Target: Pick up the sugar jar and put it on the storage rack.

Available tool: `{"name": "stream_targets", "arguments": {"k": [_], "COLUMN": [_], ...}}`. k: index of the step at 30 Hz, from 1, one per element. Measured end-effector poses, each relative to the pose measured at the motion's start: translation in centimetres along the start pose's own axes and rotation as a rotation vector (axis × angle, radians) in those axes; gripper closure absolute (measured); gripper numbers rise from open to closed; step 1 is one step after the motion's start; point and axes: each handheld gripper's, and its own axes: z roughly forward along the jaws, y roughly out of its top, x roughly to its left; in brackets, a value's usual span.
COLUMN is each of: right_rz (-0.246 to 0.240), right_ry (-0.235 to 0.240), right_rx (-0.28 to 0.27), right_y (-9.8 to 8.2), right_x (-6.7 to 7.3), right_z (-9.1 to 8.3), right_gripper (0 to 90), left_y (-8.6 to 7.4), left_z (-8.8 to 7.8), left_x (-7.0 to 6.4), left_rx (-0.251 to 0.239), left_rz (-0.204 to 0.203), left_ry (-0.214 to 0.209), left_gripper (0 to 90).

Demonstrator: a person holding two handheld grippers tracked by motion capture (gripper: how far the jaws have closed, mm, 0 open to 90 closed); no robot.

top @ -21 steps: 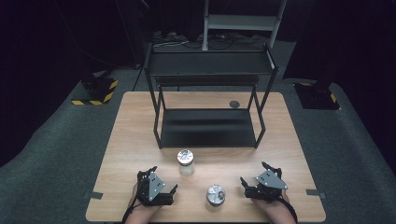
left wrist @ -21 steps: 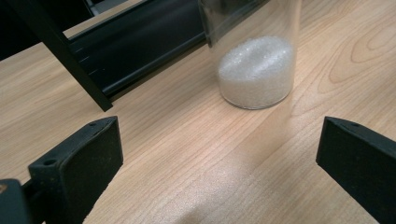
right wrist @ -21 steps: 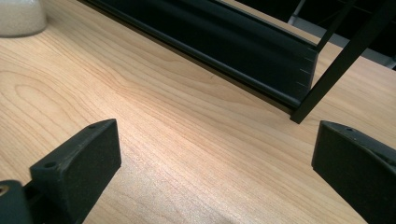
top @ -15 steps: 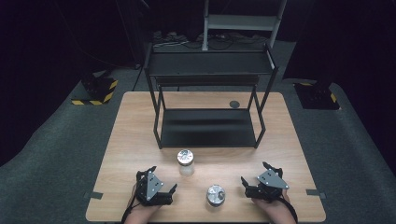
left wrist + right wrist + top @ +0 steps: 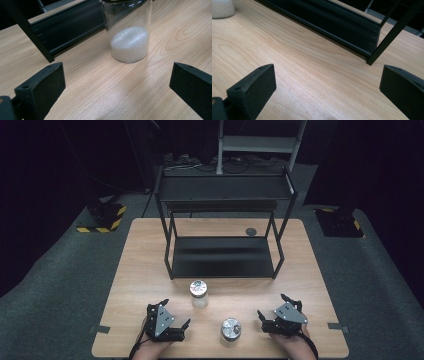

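- We are holding the left hand-held gripper (image 5: 117, 82) spread wide, with the clear glass jar of white granules (image 5: 129, 37) standing on the wooden table (image 5: 100, 95) just ahead.
- We are holding the right hand-held gripper (image 5: 327, 85) spread and empty.
- We are judging the glass smooth, breakable; gripping mid-wall seems safest.

Legible text, labels, brands, numbers: none. Only sign-like markings are the yellow-and-black diagonal hazard stripes on the two dark floor bases (image 5: 101, 217) (image 5: 341, 220) either side of the light wooden table (image 5: 145, 270), wordless. Clear glass jar (image 5: 128, 30) of white granules: unlabelled.
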Motion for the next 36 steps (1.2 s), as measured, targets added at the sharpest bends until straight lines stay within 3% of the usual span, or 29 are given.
{"name": "stream_targets", "arguments": {"k": [12, 23, 30, 36], "right_rz": [0.006, 0.001, -0.003, 0.000], "right_ry": [0.015, 0.015, 0.014, 0.015], "right_rx": [-0.003, -0.002, -0.001, 0.002], "right_y": [-0.1, 0.0, 0.0, 0.0], "right_x": [-0.3, -0.3, -0.2, -0.3], "right_z": [0.0, 0.0, 0.0, 0.0], "right_gripper": [0.0, 0.0, 0.0, 0.0], "left_y": [0.9, 1.6, 2.0, 2.6], "left_z": [-0.7, -1.0, -0.5, 0.2], "left_x": [-0.3, -0.3, -0.3, -0.4], "left_rx": [-0.047, -0.121, -0.154, -0.163], "left_rz": [-0.032, -0.102, -0.115, -0.090], "left_ry": [-0.011, -0.022, -0.026, -0.047], "left_gripper": [0.4, 0.4, 0.4, 0.3]}}
